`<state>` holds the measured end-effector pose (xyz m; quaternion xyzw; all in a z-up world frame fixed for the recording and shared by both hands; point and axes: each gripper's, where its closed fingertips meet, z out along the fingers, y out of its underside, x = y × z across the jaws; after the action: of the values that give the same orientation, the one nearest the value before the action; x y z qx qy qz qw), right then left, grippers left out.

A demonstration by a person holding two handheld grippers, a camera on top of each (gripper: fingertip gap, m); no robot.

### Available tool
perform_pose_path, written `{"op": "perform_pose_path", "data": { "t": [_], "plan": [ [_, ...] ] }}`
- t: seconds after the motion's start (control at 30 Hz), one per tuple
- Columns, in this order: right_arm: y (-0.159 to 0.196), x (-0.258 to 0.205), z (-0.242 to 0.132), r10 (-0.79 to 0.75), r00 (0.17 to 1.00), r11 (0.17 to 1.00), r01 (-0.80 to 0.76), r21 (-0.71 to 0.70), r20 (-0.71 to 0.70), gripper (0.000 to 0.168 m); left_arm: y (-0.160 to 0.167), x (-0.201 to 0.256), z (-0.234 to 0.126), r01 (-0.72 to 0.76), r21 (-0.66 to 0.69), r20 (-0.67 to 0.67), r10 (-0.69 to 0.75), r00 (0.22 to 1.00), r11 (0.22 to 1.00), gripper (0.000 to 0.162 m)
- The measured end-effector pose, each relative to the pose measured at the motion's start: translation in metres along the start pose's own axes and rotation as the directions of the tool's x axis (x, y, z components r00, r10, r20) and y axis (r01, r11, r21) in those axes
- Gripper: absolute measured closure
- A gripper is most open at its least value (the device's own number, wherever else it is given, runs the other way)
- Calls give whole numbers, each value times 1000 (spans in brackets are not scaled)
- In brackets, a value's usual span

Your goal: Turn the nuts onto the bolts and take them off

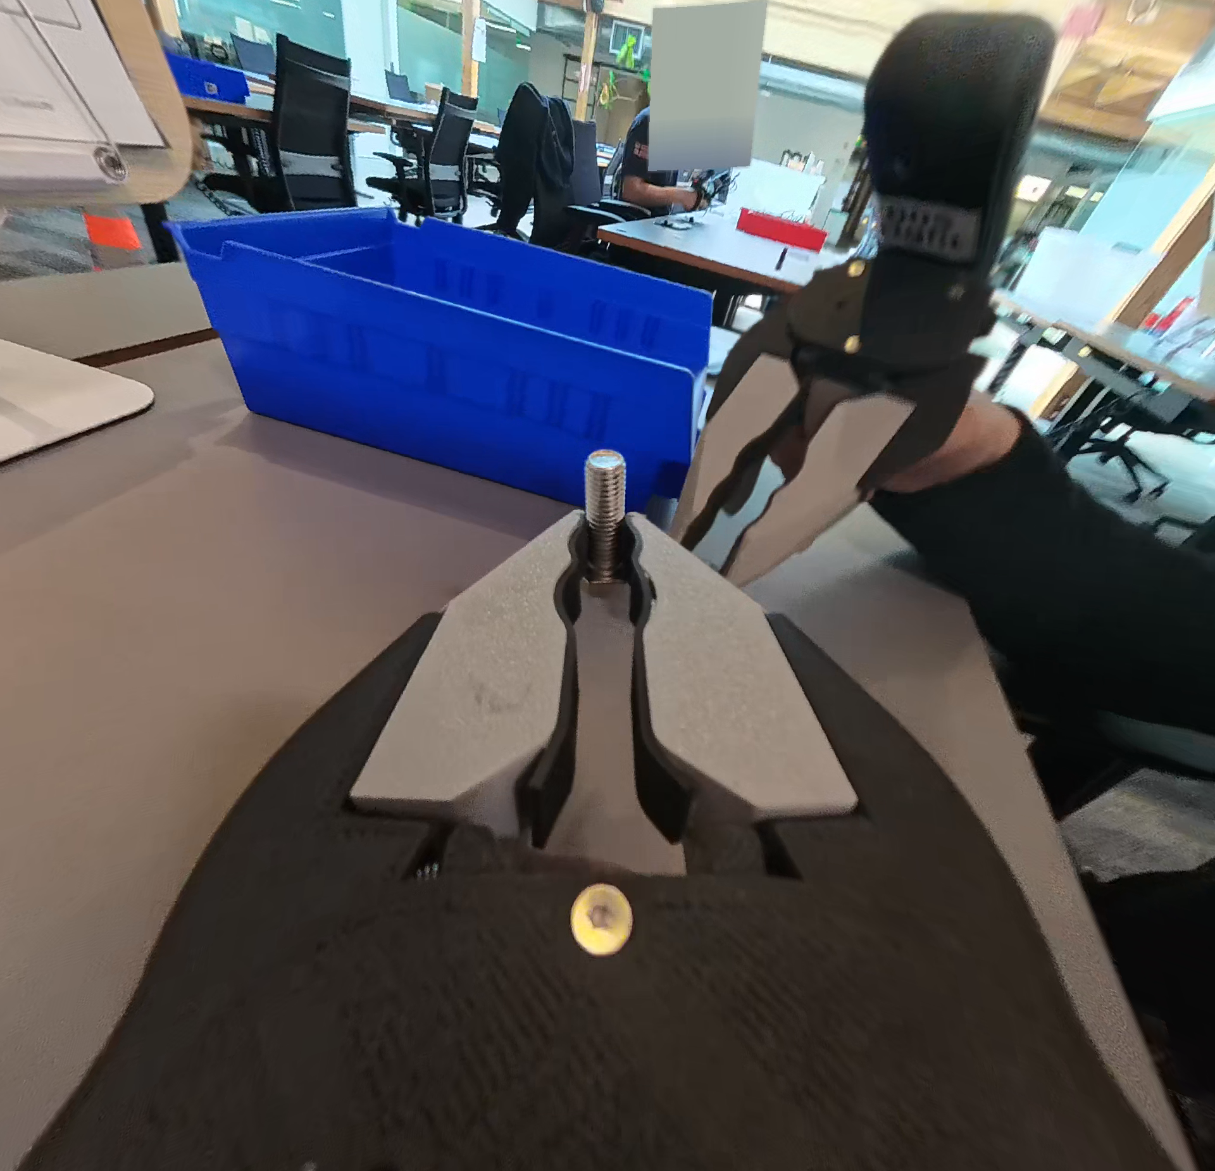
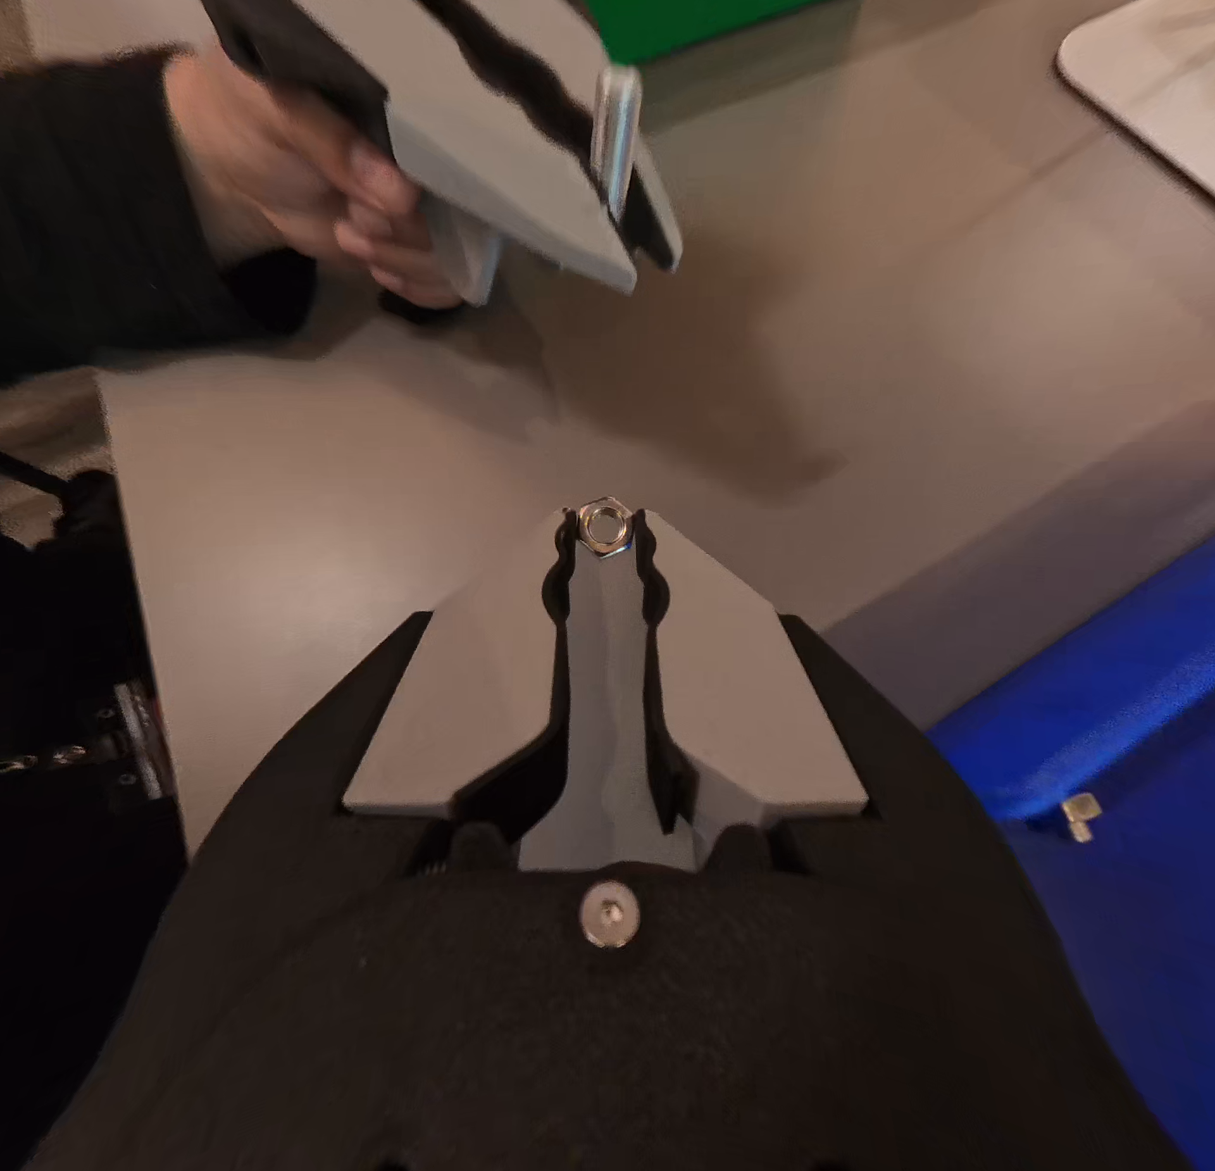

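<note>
My left gripper (image 1: 603, 551) is shut on a steel bolt (image 1: 604, 501) that stands upright between the fingertips, threaded end up, above the grey table. My right gripper (image 2: 605, 533) is shut on a small hex nut (image 2: 603, 526), held flat at the fingertips with its hole facing the camera. In the left wrist view the right gripper (image 1: 720, 547) hangs to the right of the bolt, tips pointing down, apart from it. In the right wrist view the left gripper (image 2: 641, 245) shows blurred at the upper left with the bolt (image 2: 617, 130) in it, well away from the nut.
A blue bin (image 1: 460, 344) stands behind the bolt; in the right wrist view its rim (image 2: 1085, 732) is at the lower right, with a small bolt (image 2: 1080, 814) inside. A green bin (image 2: 716, 2) is at the far side. A white monitor base (image 1: 59, 390) lies left. A person sits at a far desk. About 7 centimeters separates my left fingertips from my right.
</note>
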<state>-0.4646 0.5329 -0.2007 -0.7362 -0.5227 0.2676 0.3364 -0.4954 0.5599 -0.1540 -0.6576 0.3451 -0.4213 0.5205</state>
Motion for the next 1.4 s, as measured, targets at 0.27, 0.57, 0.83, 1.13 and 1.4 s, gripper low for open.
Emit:
{"op": "perform_pose_path", "data": {
  "t": [0.27,0.57,0.83,1.13,1.4],
  "plan": [
    [-35,-12,-44,57,992,977,-78,196,110,153,19,28,13,-190,-112,-57,184,981,975,156],
    [-49,-21,-44,33,996,981,-48,190,79,154,28,41,19,-263,-160,-90,251,964,951,156],
    [-64,-13,-35,37,997,997,-42,70,72,153,23,36,18,-260,-129,-63,254,965,957,156],
    [-76,-17,-24,5,999,1000,-4,-13,48,153,11,30,16,-199,-58,-33,198,980,978,156],
    [-77,-9,-17,15,1000,999,-15,-40,5,153,10,30,16,-193,-51,-30,192,981,980,156]
  ]
}}
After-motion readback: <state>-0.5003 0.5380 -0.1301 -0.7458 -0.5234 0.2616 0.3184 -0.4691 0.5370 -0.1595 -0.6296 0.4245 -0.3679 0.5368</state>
